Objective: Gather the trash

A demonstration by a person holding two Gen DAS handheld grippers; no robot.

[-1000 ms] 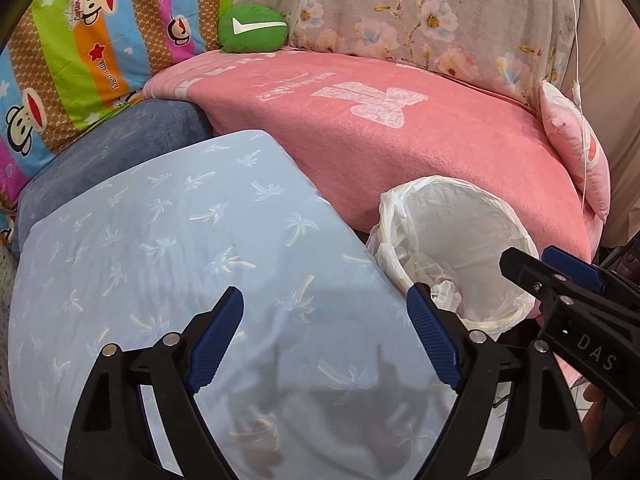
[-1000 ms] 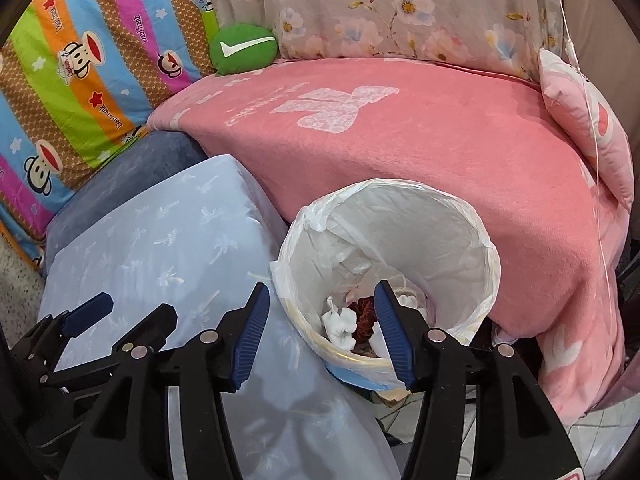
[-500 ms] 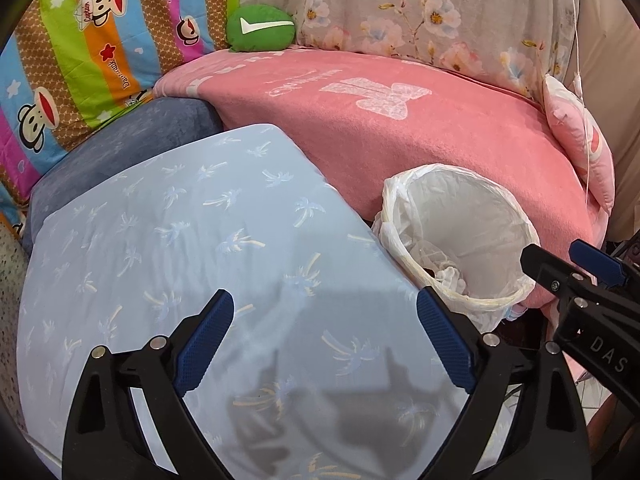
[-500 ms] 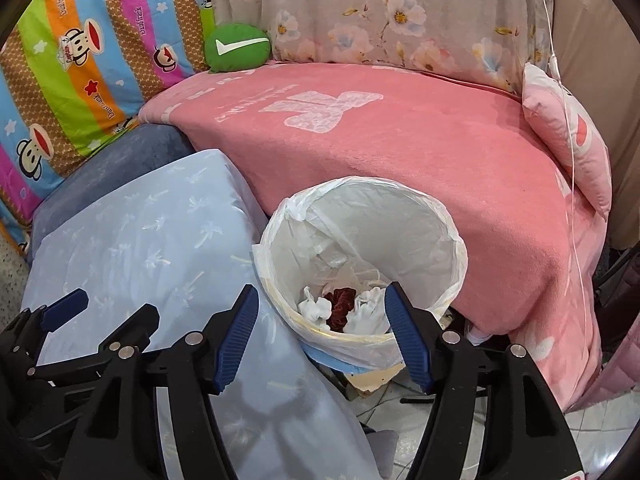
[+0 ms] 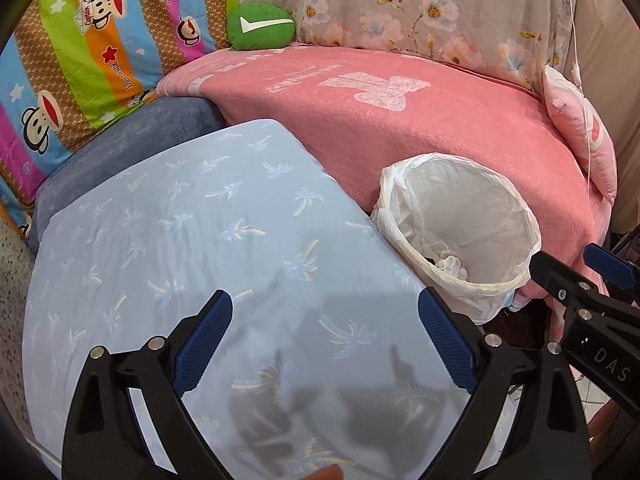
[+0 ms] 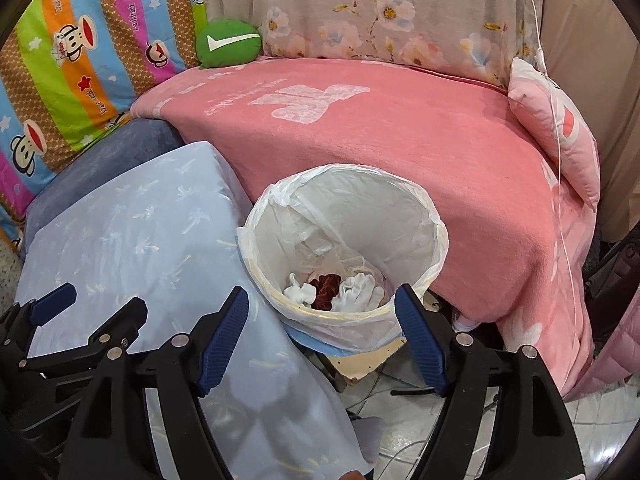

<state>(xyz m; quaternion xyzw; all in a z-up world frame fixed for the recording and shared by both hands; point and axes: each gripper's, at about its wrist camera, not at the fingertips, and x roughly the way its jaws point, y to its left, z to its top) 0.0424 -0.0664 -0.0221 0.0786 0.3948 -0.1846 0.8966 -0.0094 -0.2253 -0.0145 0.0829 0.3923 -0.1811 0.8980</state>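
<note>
1. The bin (image 6: pixel 344 248) sits just ahead of the right gripper (image 6: pixel 322 340), whose jaws are opening with nothing between them.
2. The left gripper (image 5: pixel 324 340) is wide apart and empty, left of the bin, over the blue cover (image 5: pixel 180 240).
3. Only the right view shows the white and dark red trash (image 6: pixel 332 292) in the bin.
</note>
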